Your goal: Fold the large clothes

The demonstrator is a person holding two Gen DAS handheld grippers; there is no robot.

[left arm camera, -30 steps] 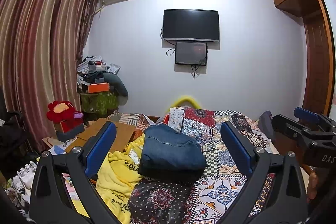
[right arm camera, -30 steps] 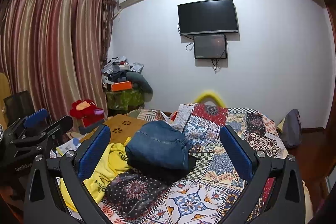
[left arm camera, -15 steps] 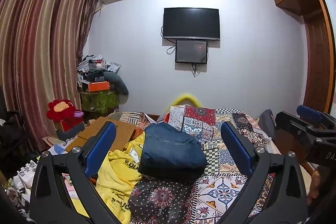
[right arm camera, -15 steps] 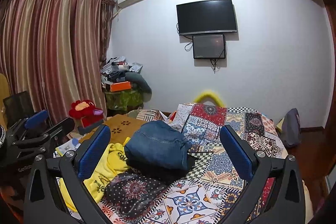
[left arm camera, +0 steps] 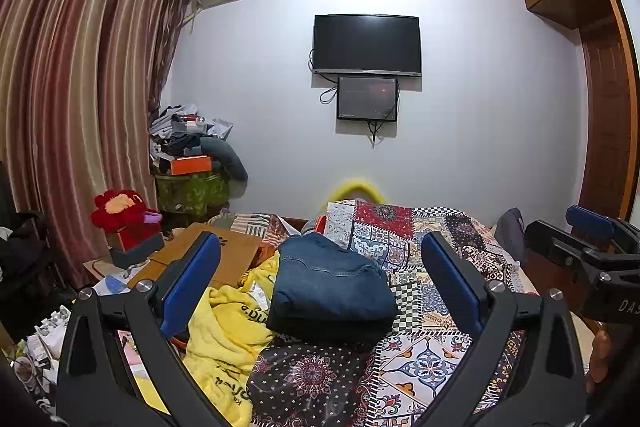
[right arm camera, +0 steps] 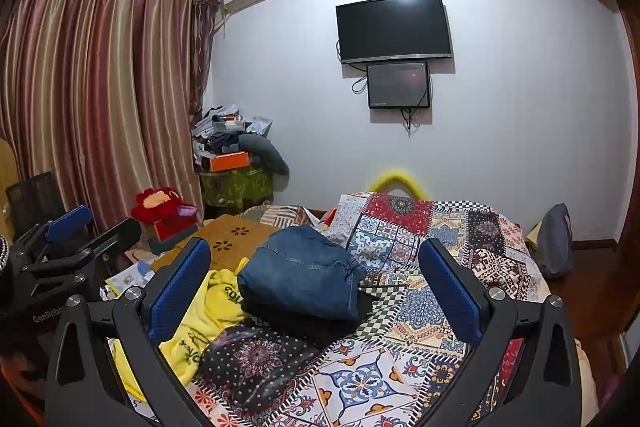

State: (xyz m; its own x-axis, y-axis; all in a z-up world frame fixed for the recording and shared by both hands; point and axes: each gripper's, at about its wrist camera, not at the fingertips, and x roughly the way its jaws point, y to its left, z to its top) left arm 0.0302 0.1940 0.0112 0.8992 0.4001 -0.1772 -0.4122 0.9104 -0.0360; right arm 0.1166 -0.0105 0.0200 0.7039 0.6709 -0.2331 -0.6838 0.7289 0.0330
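Folded blue jeans (left arm camera: pixel 332 281) (right arm camera: pixel 300 277) lie on top of a dark folded garment on the patchwork bedspread (left arm camera: pixel 424 255) (right arm camera: pixel 432 239). A crumpled yellow garment (left arm camera: pixel 224 335) (right arm camera: pixel 200 323) with black lettering lies to their left. My left gripper (left arm camera: pixel 320 275) is open, held back from the jeans with nothing between its blue pads. The right gripper (right arm camera: pixel 316 279) is also open and empty, equally short of the pile. Each gripper shows at the edge of the other's view.
A dark dotted cloth (left arm camera: pixel 312 375) lies in front of the jeans. A brown board (right arm camera: pixel 236 239), a red plush toy (left arm camera: pixel 124 213) and a cluttered green box (left arm camera: pixel 192 187) stand left. A TV (left arm camera: pixel 366 45) hangs on the far wall; a wooden wardrobe (left arm camera: pixel 600 131) is at the right.
Both views have shifted only slightly; the grippers stay open and the clothes lie as they were.
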